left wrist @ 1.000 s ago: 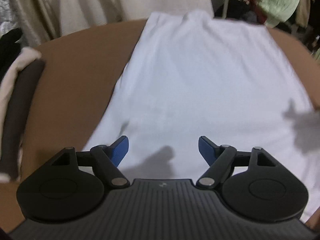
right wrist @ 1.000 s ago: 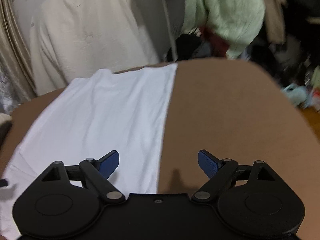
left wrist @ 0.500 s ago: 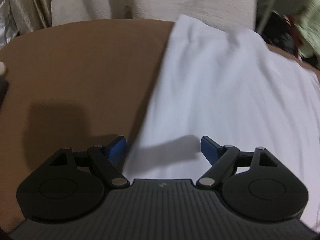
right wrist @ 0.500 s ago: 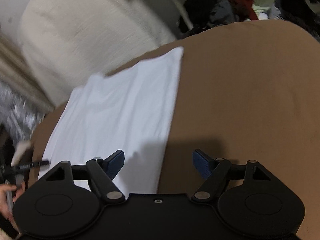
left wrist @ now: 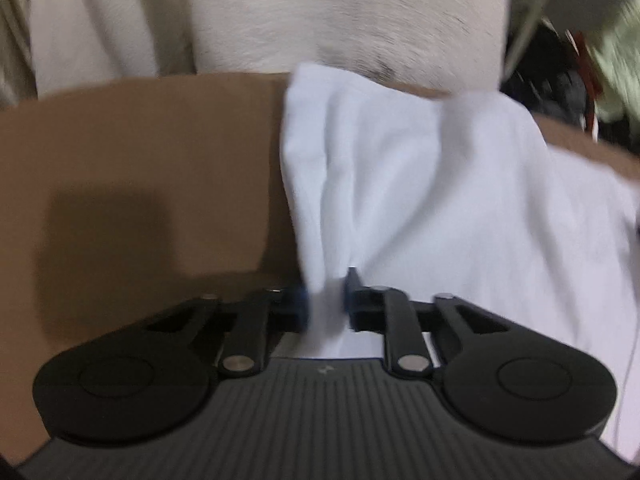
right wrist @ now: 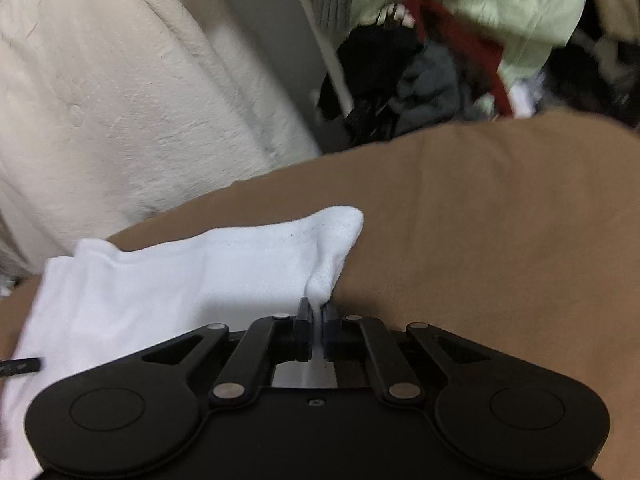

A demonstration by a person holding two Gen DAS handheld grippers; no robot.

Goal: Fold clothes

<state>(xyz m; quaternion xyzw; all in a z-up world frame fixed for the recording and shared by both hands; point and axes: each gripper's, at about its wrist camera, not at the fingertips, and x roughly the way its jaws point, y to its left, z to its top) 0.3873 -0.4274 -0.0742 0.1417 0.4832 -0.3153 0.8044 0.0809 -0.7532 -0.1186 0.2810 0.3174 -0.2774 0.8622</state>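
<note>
Currently both clamped on white shirt (left wrist: pixel 440 200): left gripper (left wrist: pixel 326 300) at its left edge, right gripper (right wrist: pixel 316 328) at its right edge, near brown tabletop's (right wrist: pixel 500 220) far edge. Risk: thin pinches slip, uneven lift skews fold.

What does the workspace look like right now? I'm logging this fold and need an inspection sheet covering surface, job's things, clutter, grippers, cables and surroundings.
Surface: brown table top, bare on both sides of the cloth.
Job's things: white cotton garment, lying on the table, bunched and creased where it is pinched at its left and right edges.
Clutter: nothing seen on the table.
Grippers: left gripper shut on the garment's left edge; right gripper shut on its right edge.
Cables: nothing seen for certain; a thin dark tip at the right view's left edge cannot be identified.
Surroundings: cream textured fabric behind the table; pale green, red and dark clothes piled beyond.
</note>
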